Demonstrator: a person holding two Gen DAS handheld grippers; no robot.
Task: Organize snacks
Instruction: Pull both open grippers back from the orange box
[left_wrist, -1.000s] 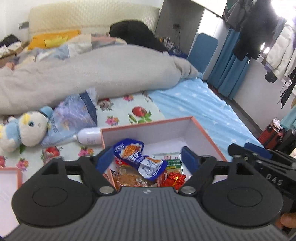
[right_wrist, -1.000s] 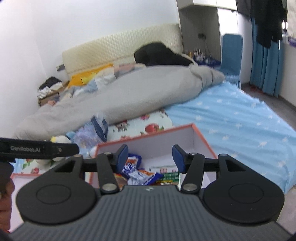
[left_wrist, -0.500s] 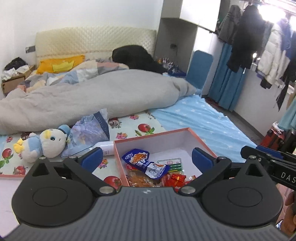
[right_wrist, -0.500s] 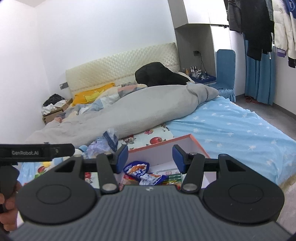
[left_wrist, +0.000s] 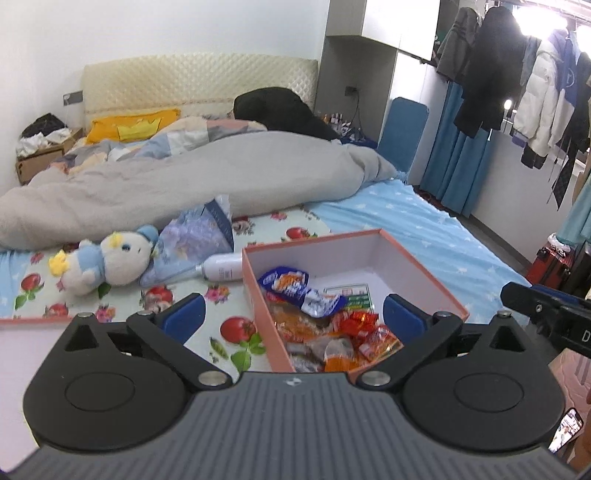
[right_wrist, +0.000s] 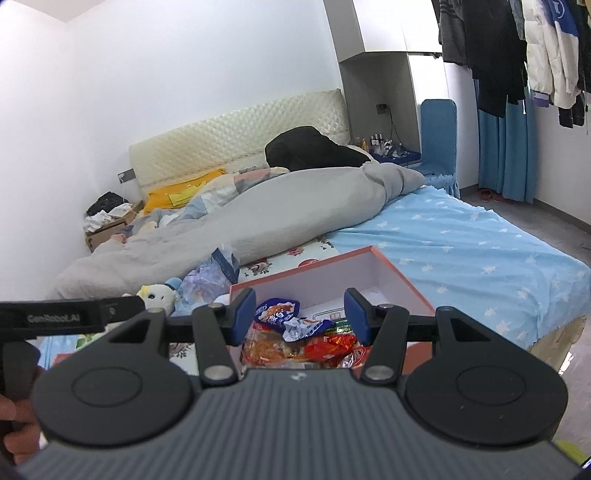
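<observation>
left gripper (left_wrist: 293, 317) jaws wide apart, holding nothing; right gripper (right_wrist: 300, 314) jaws apart too, narrower, empty. snacks (left_wrist: 332, 332) sit piled in the pink box (left_wrist: 424, 273), lower centre of both frames, blue packet (left_wrist: 291, 286) on top. risks: crinkly wrappers overlap, so a pinch could drag two at once or slip off foil; a jaw could catch the box wall and shove it on the soft bed. near end of box is hidden behind gripper bodies. second tray (left_wrist: 22, 332) at lower left is cut off, contents unknown.
</observation>
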